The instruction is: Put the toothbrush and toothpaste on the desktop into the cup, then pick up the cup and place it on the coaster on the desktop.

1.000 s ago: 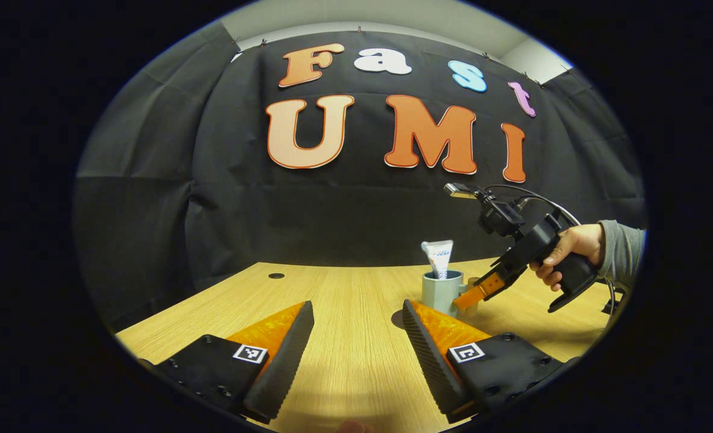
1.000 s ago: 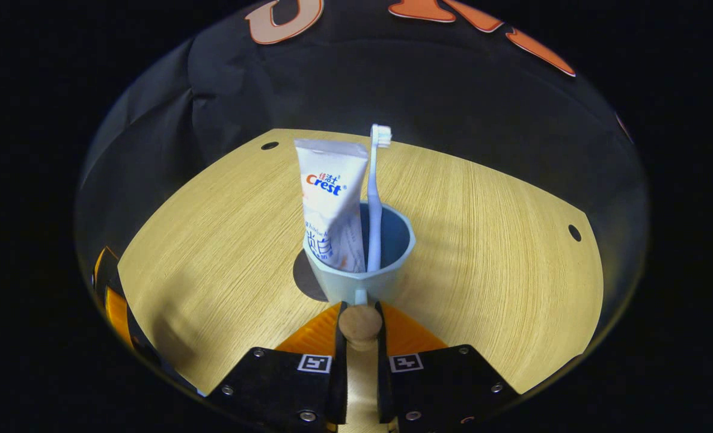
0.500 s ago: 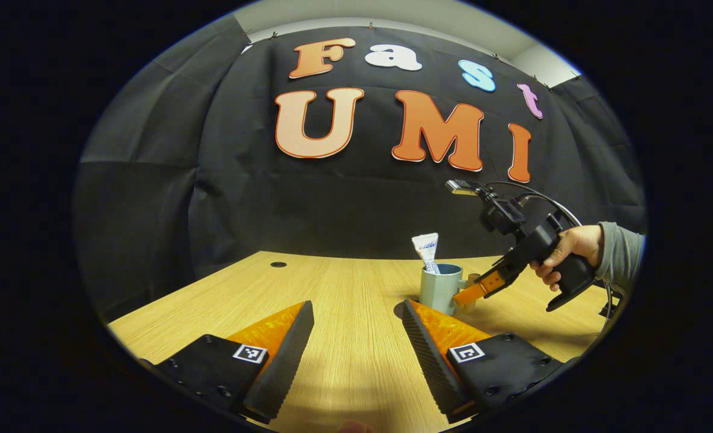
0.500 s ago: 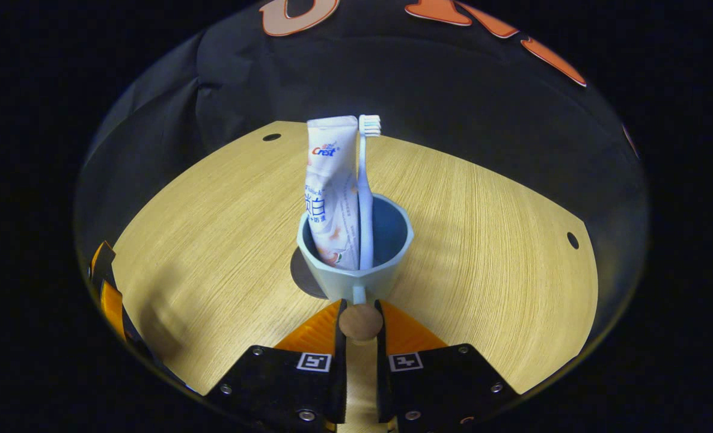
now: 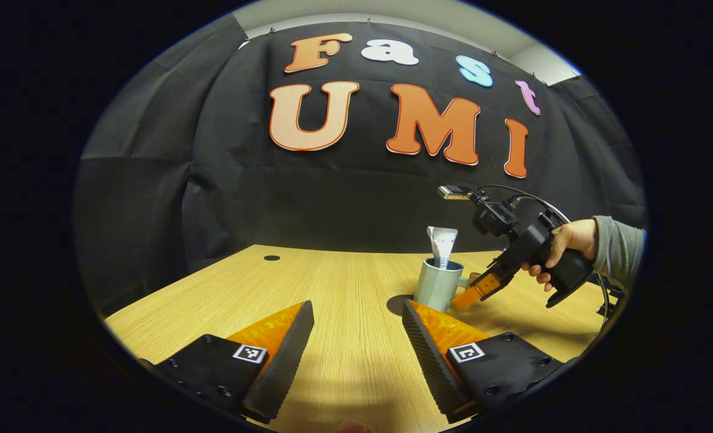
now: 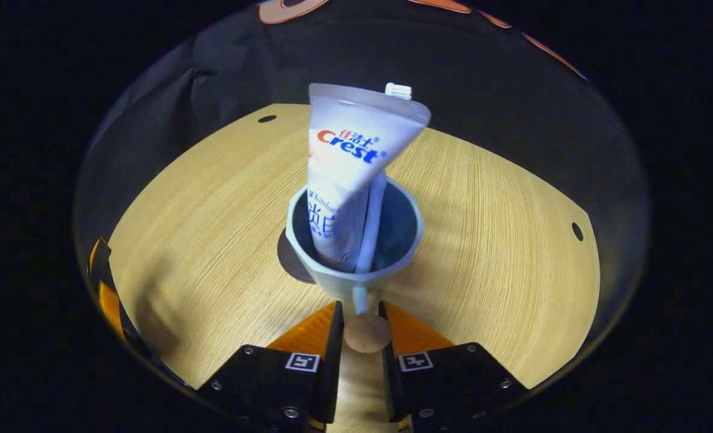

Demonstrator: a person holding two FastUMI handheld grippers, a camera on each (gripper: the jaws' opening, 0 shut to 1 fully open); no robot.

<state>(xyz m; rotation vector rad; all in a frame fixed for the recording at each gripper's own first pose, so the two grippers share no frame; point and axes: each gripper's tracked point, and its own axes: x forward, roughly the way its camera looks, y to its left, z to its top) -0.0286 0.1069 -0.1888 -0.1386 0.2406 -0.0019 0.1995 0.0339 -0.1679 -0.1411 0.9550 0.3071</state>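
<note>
A pale blue cup (image 6: 392, 252) holds a white toothpaste tube (image 6: 350, 162) and a toothbrush, whose head (image 6: 398, 91) peeks over the tube. My right gripper (image 6: 359, 308) is shut on the cup's handle, with the round wooden knob (image 6: 365, 334) between its fingers. In the left gripper view the cup (image 5: 436, 288) tilts a little, and the right gripper (image 5: 468, 296), held by a hand (image 5: 564, 243), grips it from the right. The dark round coaster (image 5: 397, 304) (image 6: 287, 264) lies just left of the cup's base. My left gripper (image 5: 356, 337) hovers open over the near table.
The wooden table (image 5: 332, 288) runs back to the black cloth wall. Small cable holes sit at the far left (image 5: 271, 258) and at the right (image 6: 576, 231). A grey sleeve (image 5: 618, 252) and cables follow the right gripper.
The right gripper has carried the cup left toward the coaster and tipped it. The toothpaste tube has swung round toward the right gripper's camera. The left gripper has stayed open and nearly still.
</note>
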